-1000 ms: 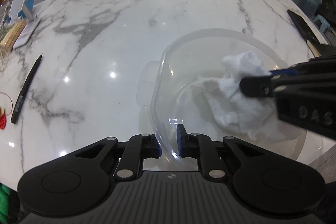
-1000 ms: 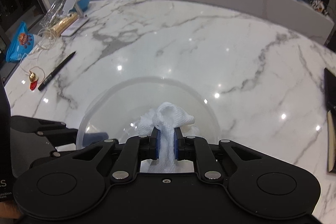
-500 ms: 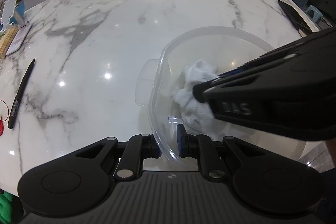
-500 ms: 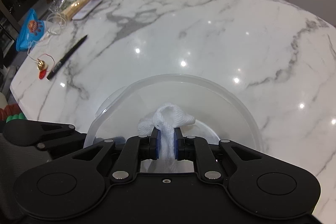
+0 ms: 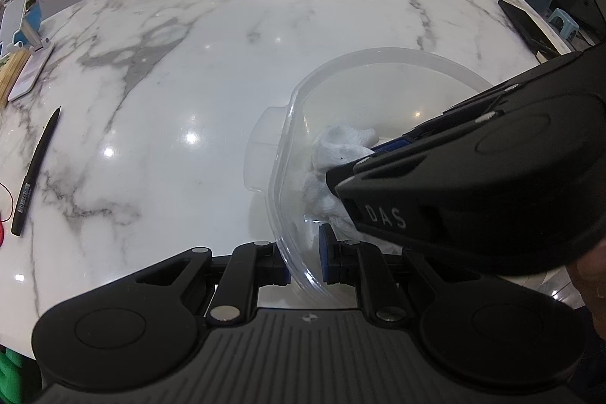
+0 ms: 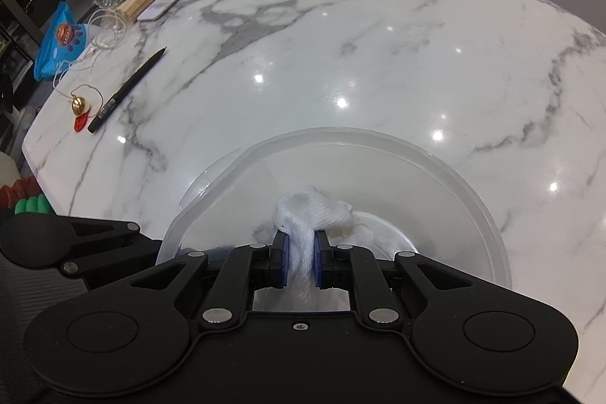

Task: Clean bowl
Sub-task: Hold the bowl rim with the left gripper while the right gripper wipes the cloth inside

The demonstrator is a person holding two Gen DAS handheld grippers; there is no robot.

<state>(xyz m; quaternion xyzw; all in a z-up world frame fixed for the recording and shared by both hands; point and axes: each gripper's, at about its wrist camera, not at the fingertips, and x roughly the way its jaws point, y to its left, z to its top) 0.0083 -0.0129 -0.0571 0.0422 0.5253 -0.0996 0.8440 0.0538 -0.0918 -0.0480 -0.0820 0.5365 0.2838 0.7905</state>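
Your left gripper (image 5: 305,258) still pinches the near rim of the clear bowl (image 5: 378,57) on the marble table (image 5: 227,44), jaws nearly closed on the wall. Your right gripper (image 6: 301,258) stays clamped on the white cloth (image 6: 314,211); since a second ago it has carried the cloth across the bowl, from the far right side toward the near left wall

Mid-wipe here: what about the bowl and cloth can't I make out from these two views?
- Left wrist view: the right tool covers the near right of the bowl and much of the cloth.
- Right wrist view: its own body hides the bowl's near rim and the cloth's lower end.
- Any dirt on the clear plastic: too faint.
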